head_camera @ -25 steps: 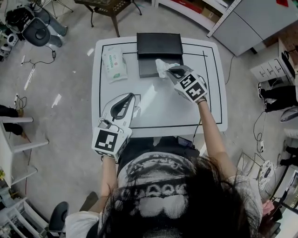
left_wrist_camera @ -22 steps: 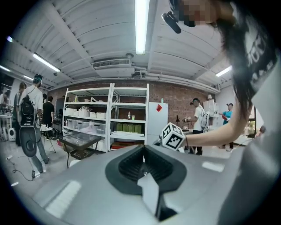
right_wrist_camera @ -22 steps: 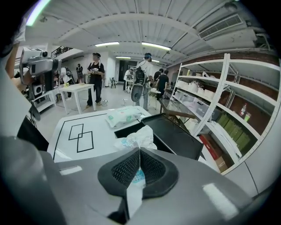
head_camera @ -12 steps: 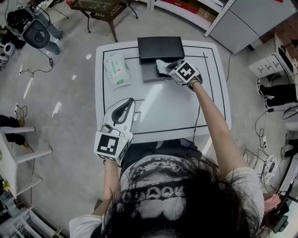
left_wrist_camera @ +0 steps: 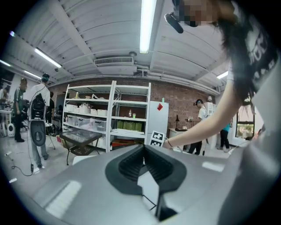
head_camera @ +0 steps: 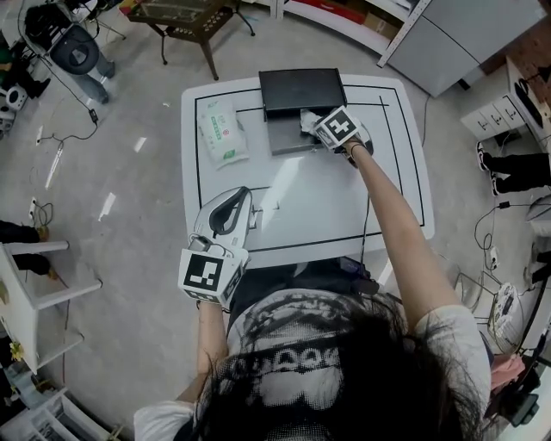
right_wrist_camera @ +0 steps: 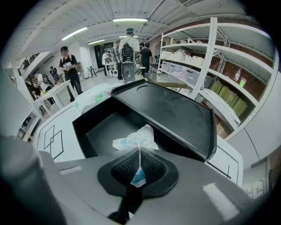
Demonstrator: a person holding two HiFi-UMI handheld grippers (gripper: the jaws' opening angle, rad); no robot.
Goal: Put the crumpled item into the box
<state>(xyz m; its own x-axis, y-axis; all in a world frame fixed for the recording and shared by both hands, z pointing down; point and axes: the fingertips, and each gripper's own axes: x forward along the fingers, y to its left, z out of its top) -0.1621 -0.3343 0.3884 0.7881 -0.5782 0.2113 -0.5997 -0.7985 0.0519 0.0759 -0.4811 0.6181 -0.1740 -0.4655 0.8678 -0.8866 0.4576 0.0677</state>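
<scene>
A crumpled white wrapper [right_wrist_camera: 134, 139] with blue print is pinched in my right gripper [right_wrist_camera: 139, 154], whose jaws are shut on it. The right gripper [head_camera: 320, 126] hangs over the right part of the open black box [head_camera: 288, 136], and the wrapper [head_camera: 307, 120] pokes out over the tray. In the right gripper view the box's tray [right_wrist_camera: 105, 127] lies just below the wrapper, with the lid [right_wrist_camera: 169, 107] lying flat beyond it. My left gripper [head_camera: 231, 195] rests near the table's front left, its jaws shut with nothing between them [left_wrist_camera: 144, 160].
A green and white pack of wipes [head_camera: 222, 131] lies at the table's back left. The white table [head_camera: 310, 202] carries black marked lines. A chair [head_camera: 69, 47] and a small dark table [head_camera: 176, 13] stand on the floor behind. People and shelves show in the gripper views.
My right gripper has carried the wrapper from in front of the box to above its tray. The left gripper has stayed near the table's front.
</scene>
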